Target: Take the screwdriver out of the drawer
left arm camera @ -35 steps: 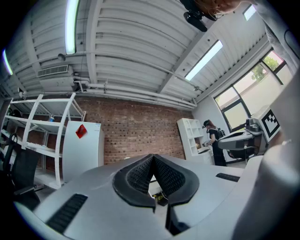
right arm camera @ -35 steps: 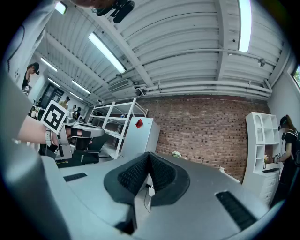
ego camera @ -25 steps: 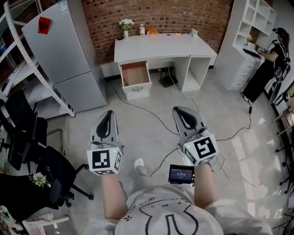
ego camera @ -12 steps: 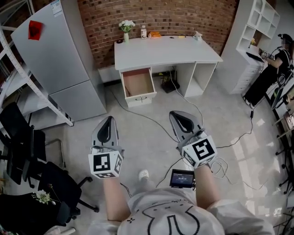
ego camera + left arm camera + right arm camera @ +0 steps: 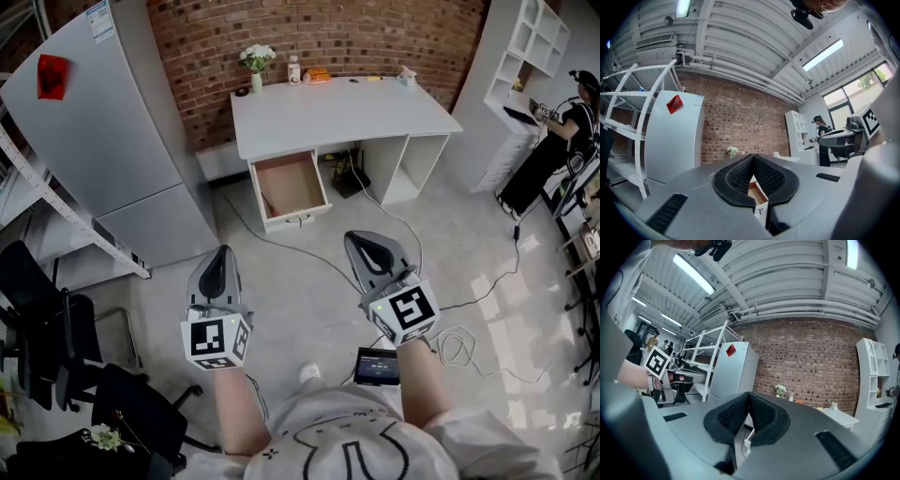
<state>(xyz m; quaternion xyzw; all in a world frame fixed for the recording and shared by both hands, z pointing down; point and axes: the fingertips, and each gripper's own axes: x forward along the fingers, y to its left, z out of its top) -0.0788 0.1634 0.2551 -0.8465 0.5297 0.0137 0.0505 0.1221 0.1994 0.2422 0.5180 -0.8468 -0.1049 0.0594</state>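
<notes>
A white desk [image 5: 337, 108] stands against the brick wall, and its left drawer [image 5: 291, 186] is pulled open. The drawer's brown inside shows in the head view, but I cannot make out a screwdriver in it. Both grippers are held out over the floor, well short of the desk. My left gripper [image 5: 222, 251] is shut with nothing in it, and a piece of the drawer [image 5: 757, 194] shows through the slit below its pads [image 5: 740, 176]. My right gripper [image 5: 364, 240] is also shut and empty, its pads [image 5: 761, 413] meeting at the tip.
A grey fridge [image 5: 103, 141] stands left of the desk, with a white rack [image 5: 56, 197] and black chairs [image 5: 47, 309] further left. Cables [image 5: 459, 347] trail over the floor. White shelving [image 5: 539, 56] and a person [image 5: 562, 122] are at the right. A flower vase [image 5: 256, 61] sits on the desk.
The desk and open drawer have come nearer and lower in the head view as I walk toward them. Both grippers stay shut and held out in front.
</notes>
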